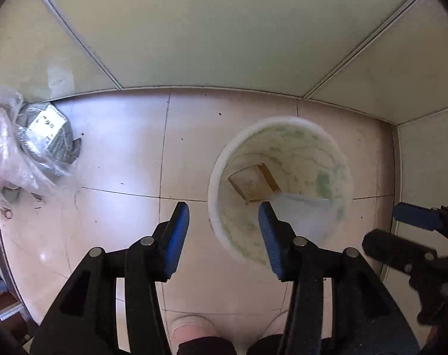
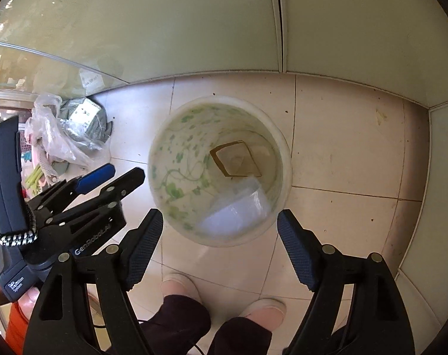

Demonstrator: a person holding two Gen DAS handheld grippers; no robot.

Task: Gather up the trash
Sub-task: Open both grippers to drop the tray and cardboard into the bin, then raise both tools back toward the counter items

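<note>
Both grippers are hanging over a white bin point(image 2: 221, 171) standing on the tiled floor point(image 2: 342, 148). The left gripper point(image 1: 224, 216) is holding its jaws apart with nothing between them, and the right gripper point(image 2: 221, 224) likewise. Below and beyond the jaws, a brown cardboard piece point(image 2: 235, 158) and a clear plastic wrapper point(image 2: 238, 210) are lying inside the bin. A crumpled plastic bag point(image 1: 19, 153) is sitting well left of the left jaws.

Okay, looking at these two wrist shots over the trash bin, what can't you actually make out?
- Bin floor: both views, covered by the brown box and clear plastic.
- Plastic bag contents: left wrist view, cut by the left edge; label print too small.
- Bag pile: right wrist view, partly behind the left gripper.
</note>
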